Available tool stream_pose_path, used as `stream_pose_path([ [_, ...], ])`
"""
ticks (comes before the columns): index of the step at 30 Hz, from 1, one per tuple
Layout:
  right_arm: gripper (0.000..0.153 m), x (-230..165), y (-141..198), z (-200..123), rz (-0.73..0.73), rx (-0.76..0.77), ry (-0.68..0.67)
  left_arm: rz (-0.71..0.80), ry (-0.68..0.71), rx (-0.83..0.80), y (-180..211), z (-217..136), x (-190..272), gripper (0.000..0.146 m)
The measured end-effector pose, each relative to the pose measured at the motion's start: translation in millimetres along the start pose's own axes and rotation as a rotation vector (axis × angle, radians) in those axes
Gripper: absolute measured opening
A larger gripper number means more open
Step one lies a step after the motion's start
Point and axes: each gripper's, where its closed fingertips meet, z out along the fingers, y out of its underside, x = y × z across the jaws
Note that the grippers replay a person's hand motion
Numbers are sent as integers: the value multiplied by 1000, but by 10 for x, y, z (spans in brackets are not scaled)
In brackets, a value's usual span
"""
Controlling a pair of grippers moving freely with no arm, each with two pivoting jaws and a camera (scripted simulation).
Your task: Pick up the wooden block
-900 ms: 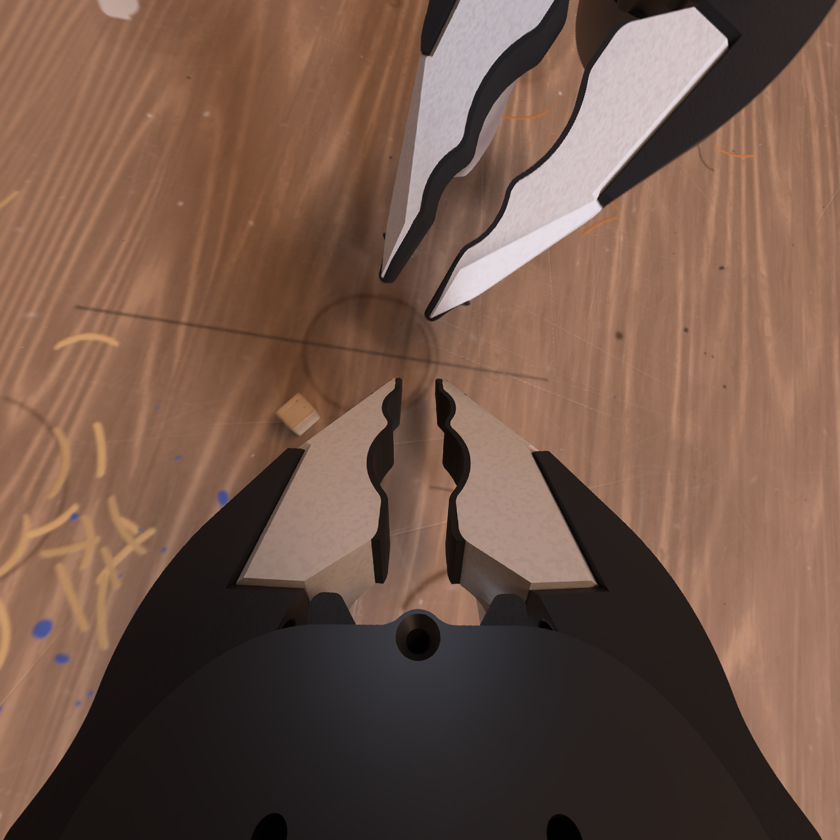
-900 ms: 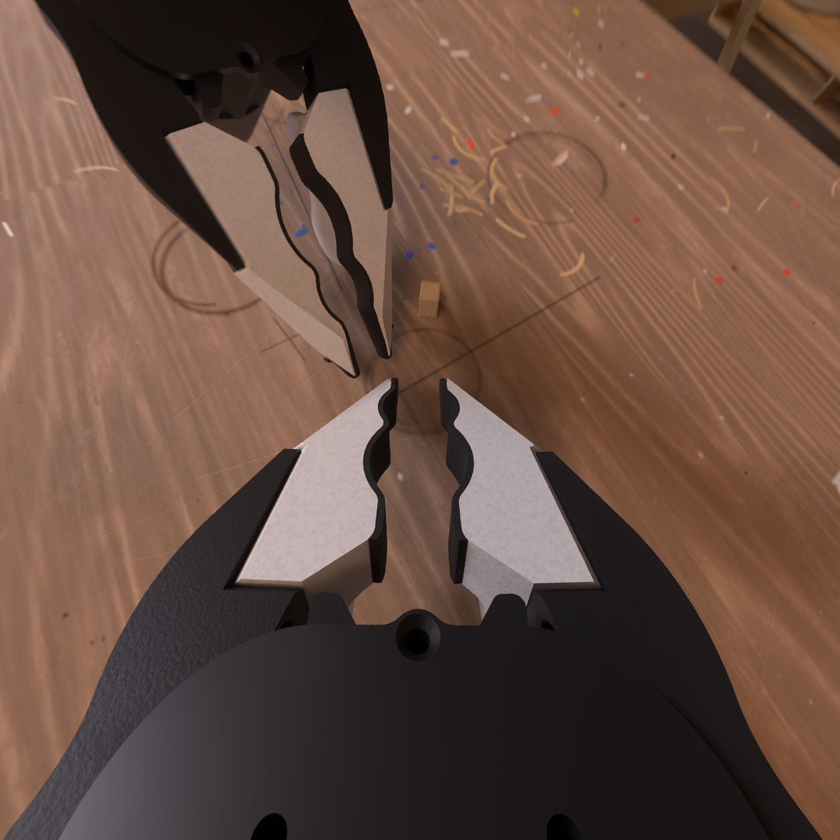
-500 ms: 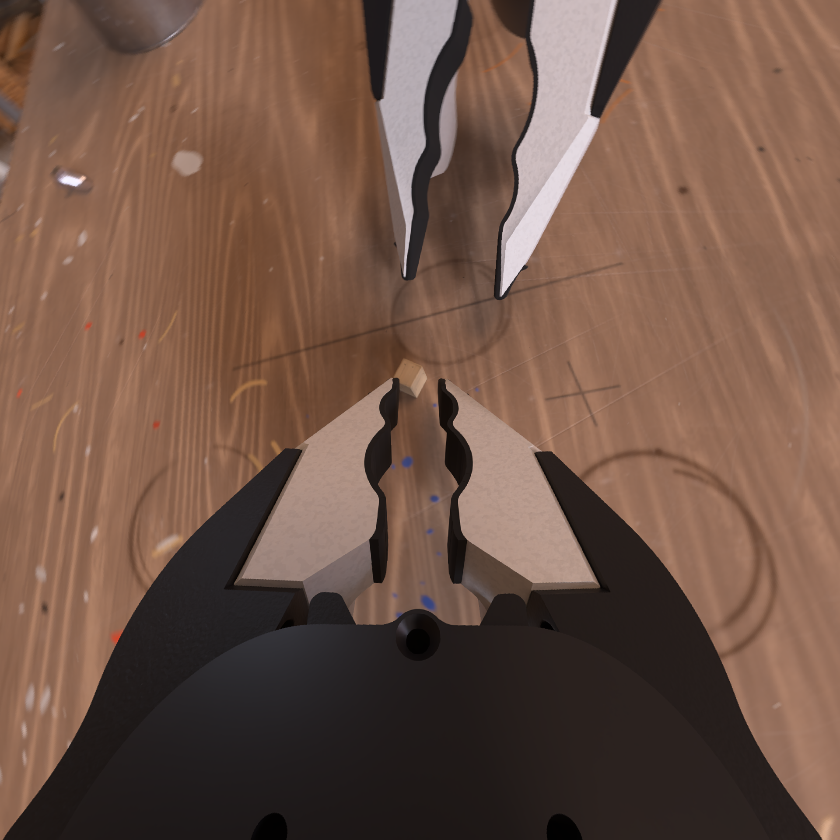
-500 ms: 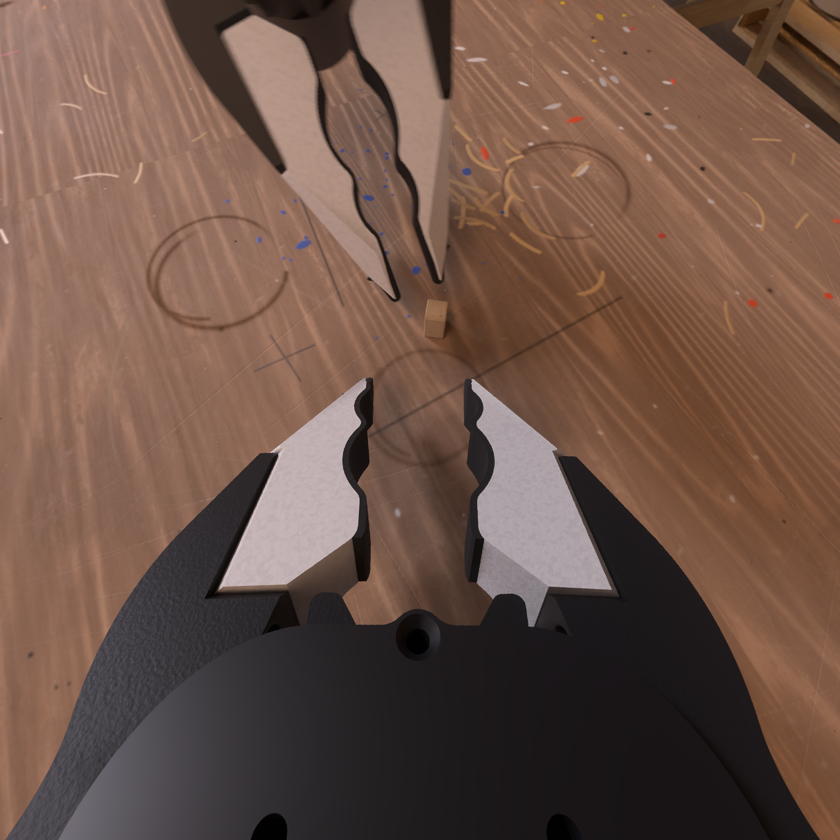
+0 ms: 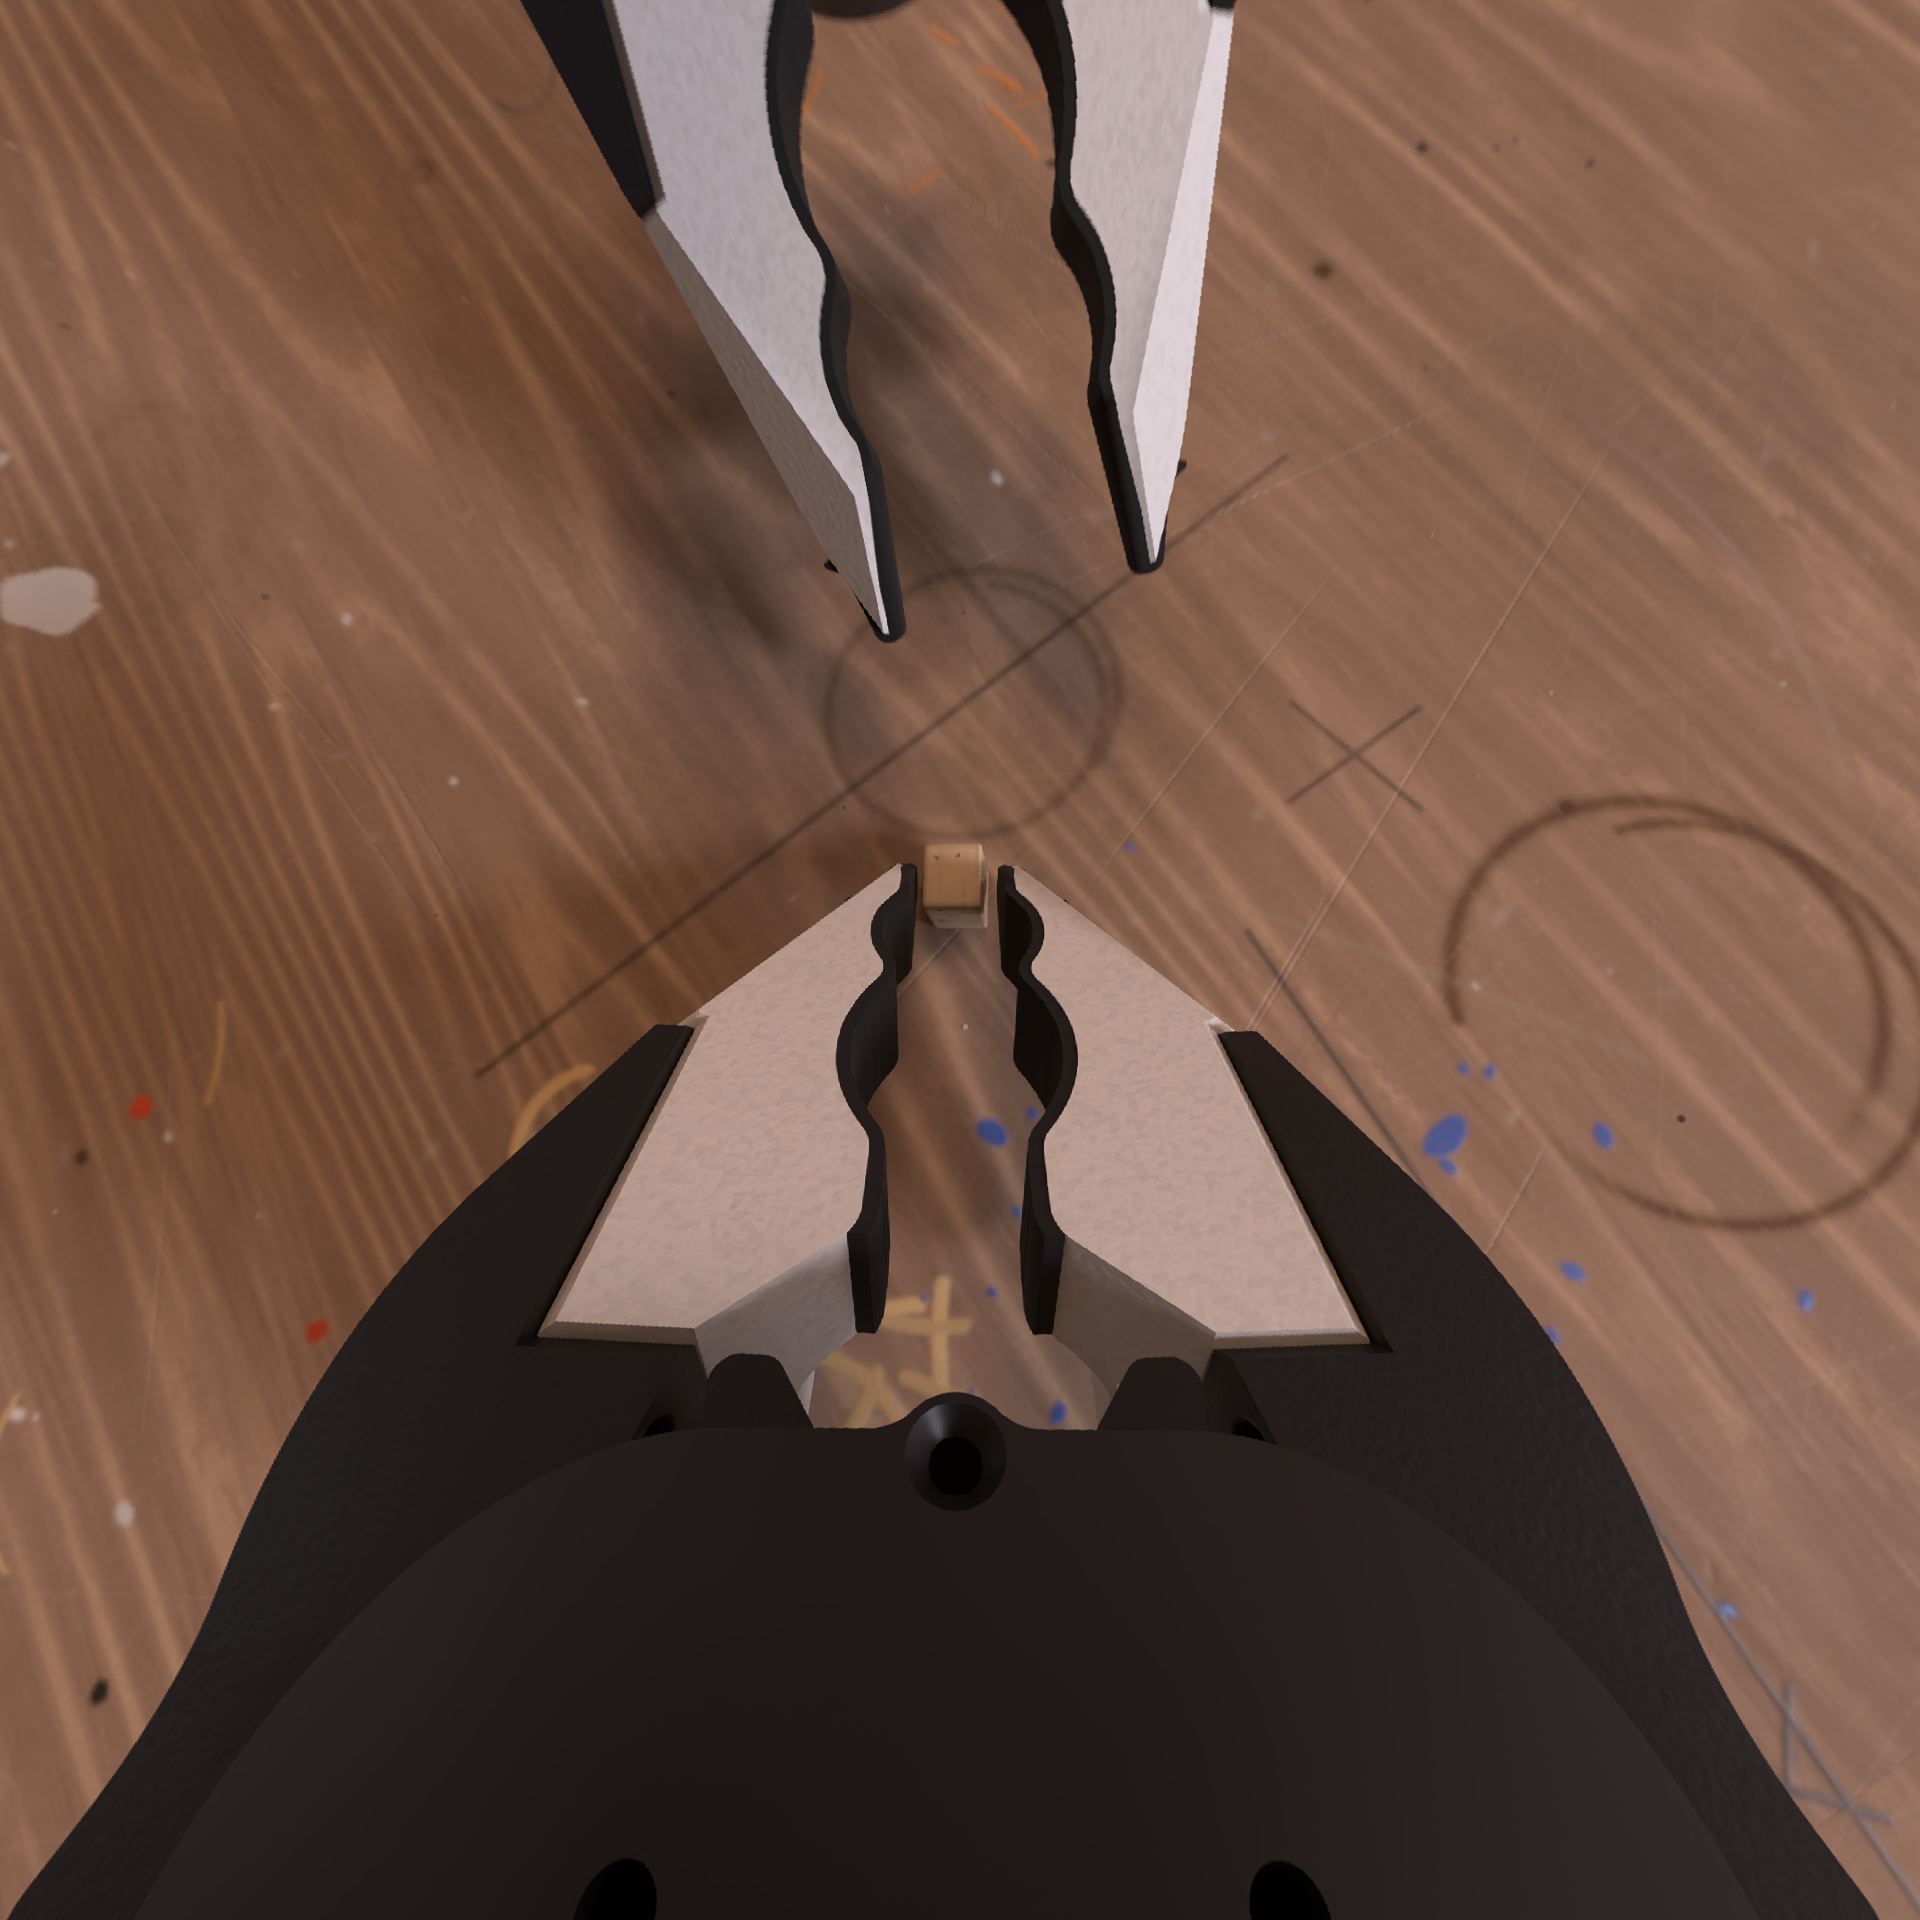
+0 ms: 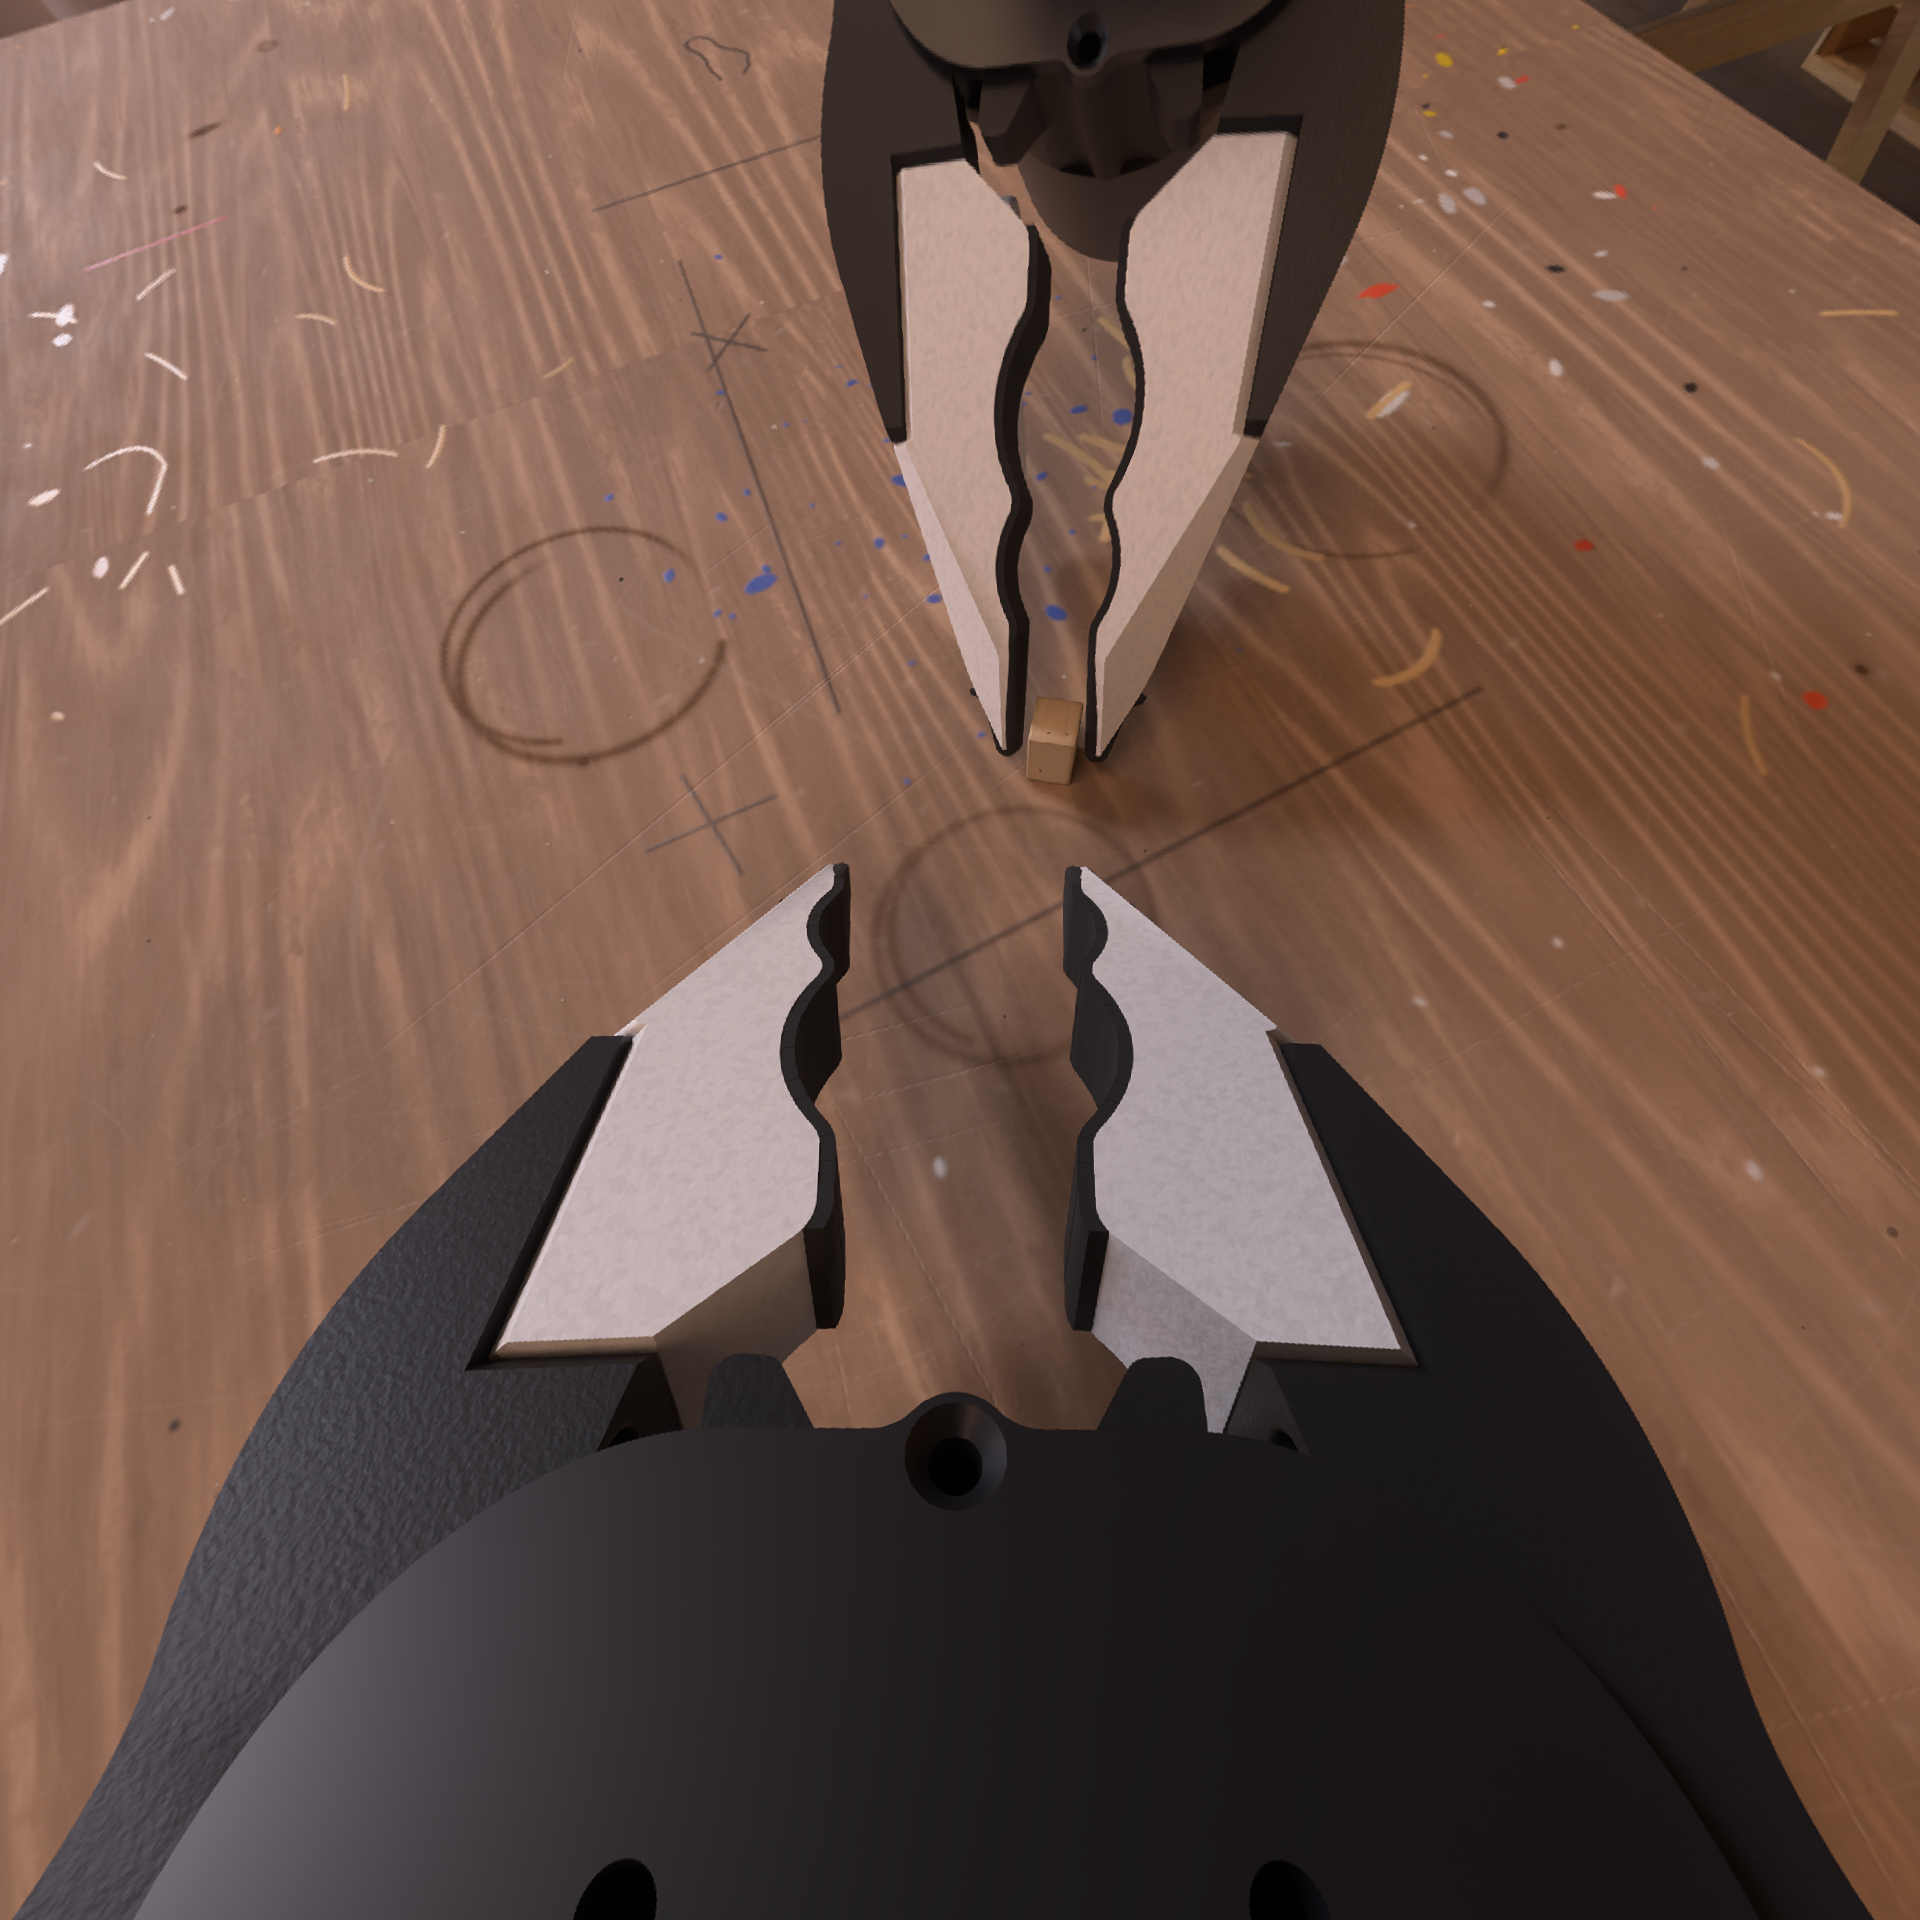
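The small light wooden block (image 5: 954, 888) stands on the brown wooden tabletop (image 5: 416, 520). My left gripper (image 5: 954, 875), with tan fingers, points down at the table with its tips on either side of the block. The jaws stand narrowly apart, with a thin gap on each side of the block. In the right wrist view the block (image 6: 1054, 740) sits between the left gripper's tips (image 6: 1049, 750). My right gripper (image 6: 956, 873), with white fingers, is open and empty, a short way in front of the block and facing the left gripper. It also shows in the left wrist view (image 5: 1016, 597).
The tabletop bears pencil lines, drawn circles (image 6: 582, 644), a pencilled cross (image 5: 1356, 753), paint specks and pale wood shavings (image 6: 1408, 665). A light wooden frame (image 6: 1860, 94) stands past the table's far right edge.
My left gripper has swung over and come down so its tips straddle the block. My right gripper has opened wider and drawn back a little.
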Motion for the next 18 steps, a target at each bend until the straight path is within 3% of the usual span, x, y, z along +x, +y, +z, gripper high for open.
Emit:
stream_pose_path([
  [6,42,26,-1,-3,16,3,10,-1,23,-35,27,26,23,11],
  [11,51,60,-61,-53,34,52,23,-33,-104,-23,-10,37,43,10],
  [13,61,86,-219,-146,43,170,20,-48,-170,24,-89,-9,76,10],
  [15,74,91,-501,-322,62,384,-17,-62,-243,101,-209,-102,80,10],
  [18,113,98,-1007,-686,124,701,-143,-80,-450,151,-339,-332,-78,10],
])
